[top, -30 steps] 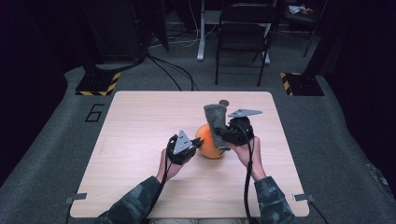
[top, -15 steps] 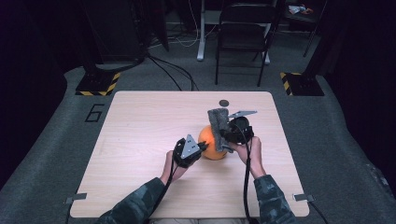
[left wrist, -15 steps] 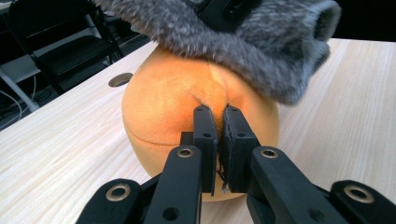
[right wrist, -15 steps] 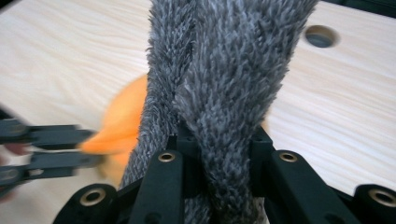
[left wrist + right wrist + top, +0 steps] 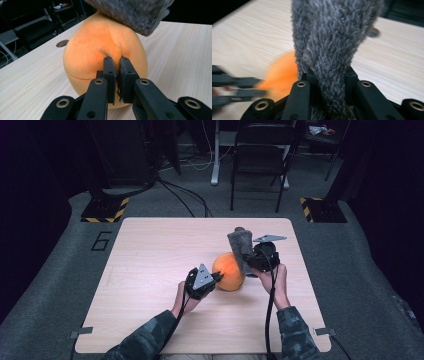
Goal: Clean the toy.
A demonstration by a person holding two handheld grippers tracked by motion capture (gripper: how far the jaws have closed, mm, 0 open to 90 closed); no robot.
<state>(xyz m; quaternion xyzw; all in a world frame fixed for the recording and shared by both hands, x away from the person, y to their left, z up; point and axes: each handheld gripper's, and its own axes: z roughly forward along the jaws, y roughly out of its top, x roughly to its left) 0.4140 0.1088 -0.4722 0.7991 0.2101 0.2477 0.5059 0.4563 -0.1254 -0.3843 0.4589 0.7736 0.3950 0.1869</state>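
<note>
High view shows the light wooden table (image 5: 150, 285) with both of the person's forearms entering from its near edge. Against the picture a second ago, the right gripper (image 5: 252, 261) with its grey furry piece (image 5: 239, 247) has come closer in over the orange plush ball (image 5: 229, 271), and the left gripper (image 5: 214, 278) has drawn up tight against the ball's near-left side; the ball itself has shifted slightly toward the person.

Left gripper view: the jaws are pressed together on a pinch of the orange fabric at a seam on the ball (image 5: 100, 52), which sits directly ahead of the tool on the tabletop. The grey furry piece (image 5: 130, 12) hangs just above and beyond the ball, touching or nearly touching its top.

Right gripper view: the jaws are clamped on the grey furry piece (image 5: 332, 50), which rises straight up between them and blocks most of the way ahead. The ball (image 5: 280, 72) lies blurred to the lower left of this tool, with the left gripper's jaws beside it.

A small round hole (image 5: 62, 43) in the tabletop lies beyond the ball. A folding chair (image 5: 262, 160) stands past the far table edge, well apart. Bare tabletop lies open left of the left gripper and on to the far edge beyond both tools; the right edge lies near the right gripper.
</note>
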